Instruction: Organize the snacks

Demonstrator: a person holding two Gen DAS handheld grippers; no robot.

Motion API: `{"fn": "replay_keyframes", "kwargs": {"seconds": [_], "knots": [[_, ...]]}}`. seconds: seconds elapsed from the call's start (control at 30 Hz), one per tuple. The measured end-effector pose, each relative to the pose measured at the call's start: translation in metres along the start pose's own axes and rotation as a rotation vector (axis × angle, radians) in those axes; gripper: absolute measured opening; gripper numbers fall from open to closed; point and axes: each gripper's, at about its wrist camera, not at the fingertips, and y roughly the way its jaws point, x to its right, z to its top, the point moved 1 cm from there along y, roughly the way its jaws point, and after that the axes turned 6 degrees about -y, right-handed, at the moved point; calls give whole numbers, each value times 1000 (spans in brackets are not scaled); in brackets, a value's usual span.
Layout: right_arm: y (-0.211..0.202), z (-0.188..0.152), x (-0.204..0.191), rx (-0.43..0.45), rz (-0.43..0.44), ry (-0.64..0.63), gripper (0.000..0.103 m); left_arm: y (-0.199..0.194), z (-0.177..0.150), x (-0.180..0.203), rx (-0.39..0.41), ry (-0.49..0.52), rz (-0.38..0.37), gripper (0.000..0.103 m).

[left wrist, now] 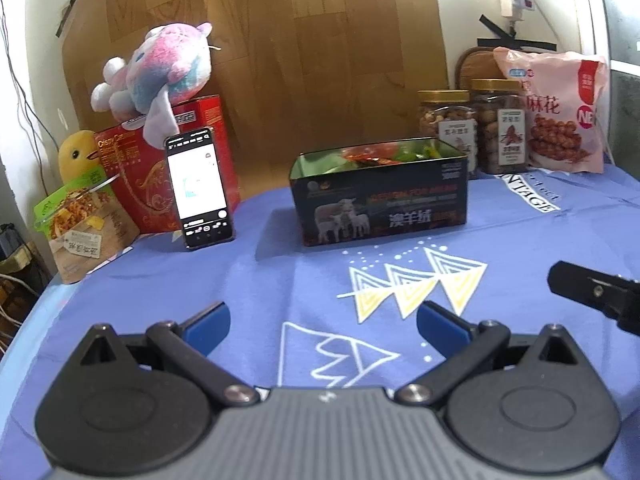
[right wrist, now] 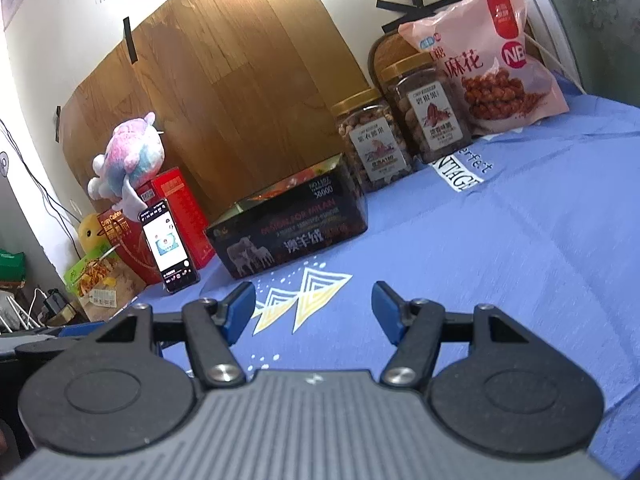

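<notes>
A dark open tin box with sheep on its side stands mid-table and holds red and green snack packets; it also shows in the right wrist view. Two nut jars and a pink snack bag stand at the back right. A green-brown snack pouch leans at the far left. My left gripper is open and empty, low over the blue cloth in front of the box. My right gripper is open and empty, to the right of the left one.
A red carton with a plush toy on top, a yellow duck toy and a lit phone stand at the back left. A wooden board leans on the wall. The table's left edge drops off near cables.
</notes>
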Motion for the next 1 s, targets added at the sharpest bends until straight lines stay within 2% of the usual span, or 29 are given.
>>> {"fn": "replay_keyframes", "kwargs": {"seconds": [0.63, 1.0], "knots": [[-6, 1, -3, 24, 3, -12, 67, -6, -3, 7, 5, 12, -36, 103], [-5, 1, -3, 20, 6, -14, 67, -6, -2, 2, 3, -16, -68, 103]]}}
